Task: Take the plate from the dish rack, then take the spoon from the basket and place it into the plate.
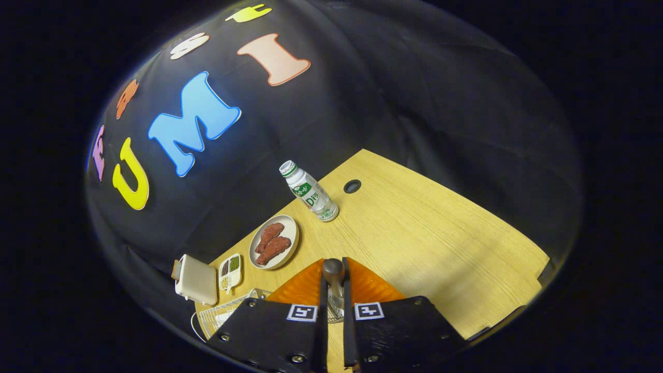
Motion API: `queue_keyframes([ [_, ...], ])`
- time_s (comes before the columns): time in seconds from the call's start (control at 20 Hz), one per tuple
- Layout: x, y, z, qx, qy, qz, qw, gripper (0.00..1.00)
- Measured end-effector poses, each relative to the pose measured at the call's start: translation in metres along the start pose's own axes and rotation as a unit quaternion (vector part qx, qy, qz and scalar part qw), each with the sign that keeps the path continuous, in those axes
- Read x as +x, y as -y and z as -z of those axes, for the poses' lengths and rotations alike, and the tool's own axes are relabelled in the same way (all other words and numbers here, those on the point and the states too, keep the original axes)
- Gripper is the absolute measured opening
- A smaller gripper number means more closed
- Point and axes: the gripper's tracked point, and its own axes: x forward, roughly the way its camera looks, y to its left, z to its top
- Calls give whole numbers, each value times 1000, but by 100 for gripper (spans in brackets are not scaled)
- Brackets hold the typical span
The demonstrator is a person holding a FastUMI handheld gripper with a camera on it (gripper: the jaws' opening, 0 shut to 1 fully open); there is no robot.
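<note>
Tongs (pixel 334 282) pinched on one spoon (pixel 334 274), held above the surface (pixel 440 243) — spoon evidently out of the basket. One plate (pixel 274 242) near the surface's far-left edge, loaded with food, presumably the target; drop into it outstanding. Also counted: one bottle (pixel 311 191) behind the plate, one wire rack (pixel 220 313) at the left corner, one small tray (pixel 230 271), one boxy appliance (pixel 196 280).

Bottle (pixel 310 191) beyond plate (pixel 274 241); toaster (pixel 196 280) beside tray (pixel 230 270)
</note>
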Motion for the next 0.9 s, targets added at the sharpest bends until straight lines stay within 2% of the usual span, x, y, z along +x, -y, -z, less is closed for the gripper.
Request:
queue_keyframes([
  [0.25, -43, -32, -14, -14, 12, -40, 999, 12],
  [0.45, -85, -74, 5, -54, 6, -85, 995, 12],
  [0.75, -141, -136, 96, -115, -48, -156, 980, 12],
  [0.9, -162, -155, 149, -145, -74, -178, 971, 12],
])
